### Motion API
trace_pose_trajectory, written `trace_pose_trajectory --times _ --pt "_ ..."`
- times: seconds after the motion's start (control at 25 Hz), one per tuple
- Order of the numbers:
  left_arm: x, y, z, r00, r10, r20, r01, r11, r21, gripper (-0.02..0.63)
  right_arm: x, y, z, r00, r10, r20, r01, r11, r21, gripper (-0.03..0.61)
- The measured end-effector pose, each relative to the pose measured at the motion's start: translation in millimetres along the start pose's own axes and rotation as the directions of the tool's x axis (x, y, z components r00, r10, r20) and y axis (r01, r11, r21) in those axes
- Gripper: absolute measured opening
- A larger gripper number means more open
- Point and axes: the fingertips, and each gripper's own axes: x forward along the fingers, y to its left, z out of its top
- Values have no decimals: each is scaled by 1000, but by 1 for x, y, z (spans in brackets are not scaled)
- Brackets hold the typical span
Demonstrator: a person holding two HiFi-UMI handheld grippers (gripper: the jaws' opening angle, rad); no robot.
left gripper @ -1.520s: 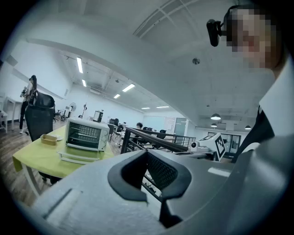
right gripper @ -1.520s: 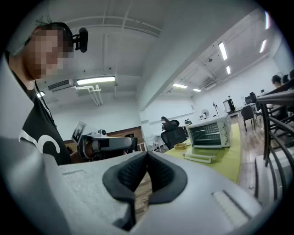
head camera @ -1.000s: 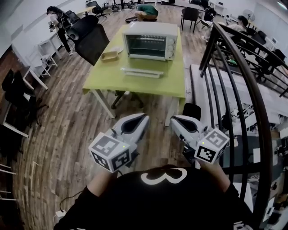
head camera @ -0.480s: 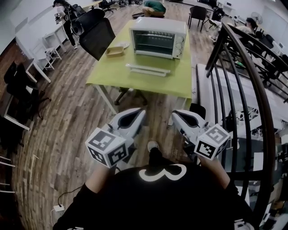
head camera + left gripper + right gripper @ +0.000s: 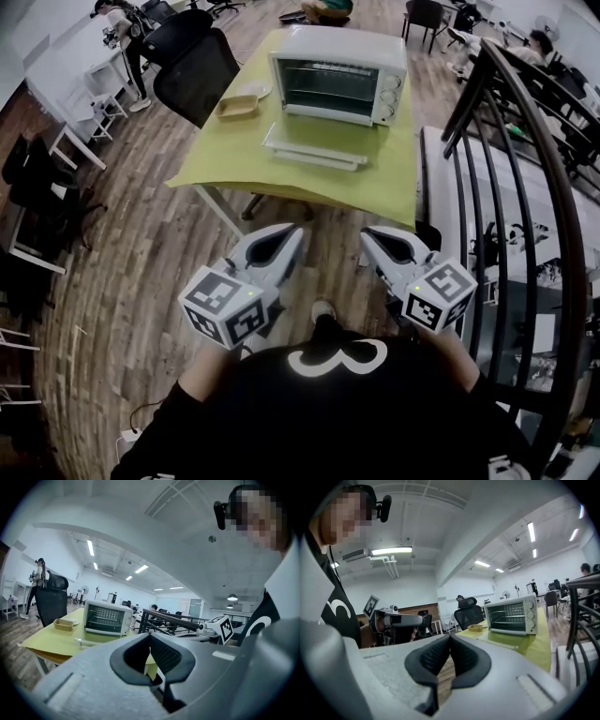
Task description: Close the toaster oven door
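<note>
Nearest, L tool (image 5: 296,234) and R tool (image 5: 367,236) are hovering side by side just ahead of the person's torso, above the wood floor (image 5: 141,253), both pointing twd the surface. L tool's jaws are pressing together w/ nothing btwn them. Same for R tool: pads meeting, empty. A shoe (image 5: 323,307) is showing btwn the two tools. Further out, the yellow-green surface (image 5: 234,159) is carrying the toaster oven (image 5: 337,73), well apart from both tools. Its door (image 5: 314,147) is lying dropped flat in front of the opening, w/ the rack inside showing. A small tan tray (image 5: 236,105) is sitting just left of the oven, and a black chair (image 5: 192,66) is standing beyond that corner. A dark railing (image 5: 525,169) is curving along the R side.
</note>
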Motion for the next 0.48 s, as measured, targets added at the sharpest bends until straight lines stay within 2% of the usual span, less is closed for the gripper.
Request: trace_pose_trajectory --times 0.28,0.48 --pt "75 83 7 999 20 -42 -21 999 -32 12 68 -88 11 1000 -7 -29 8 999 37 2" --pt "119 132 17 998 35 -57 -36 999 -15 12 108 -140 24 999 -18 -33 19 999 49 2"
